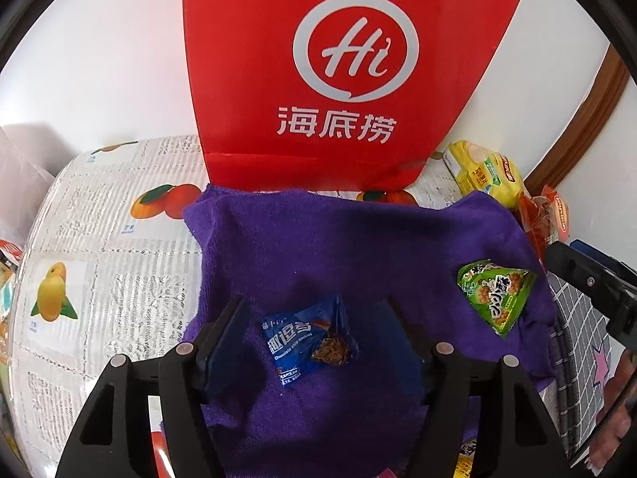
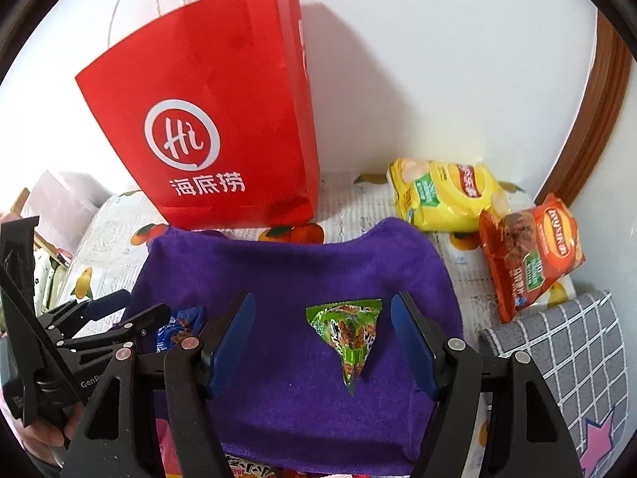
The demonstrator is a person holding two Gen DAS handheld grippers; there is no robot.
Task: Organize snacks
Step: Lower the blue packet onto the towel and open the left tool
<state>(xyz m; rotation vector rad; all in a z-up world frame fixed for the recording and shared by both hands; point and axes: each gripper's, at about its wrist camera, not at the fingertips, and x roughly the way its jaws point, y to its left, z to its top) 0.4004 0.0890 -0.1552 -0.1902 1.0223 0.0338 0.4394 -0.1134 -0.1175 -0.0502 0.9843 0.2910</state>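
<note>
Blue pads of the left gripper (image 1: 314, 342) stand apart around the loose blue packet (image 1: 308, 338) on the purple towel (image 1: 318, 247), so back straight off without snagging it, while the right gripper (image 2: 322, 342) straddles the green packet (image 2: 348, 334) unclamped, red bag (image 2: 223, 119) beyond.

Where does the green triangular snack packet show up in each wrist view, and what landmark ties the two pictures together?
Left wrist view: the green triangular snack packet lies at right of centre on the purple towel, outside the left gripper.
Right wrist view: the packet lies low in the centre, between the open fingers of the right gripper.
Shared landmark: the red paper bag standing behind the towel.
</note>
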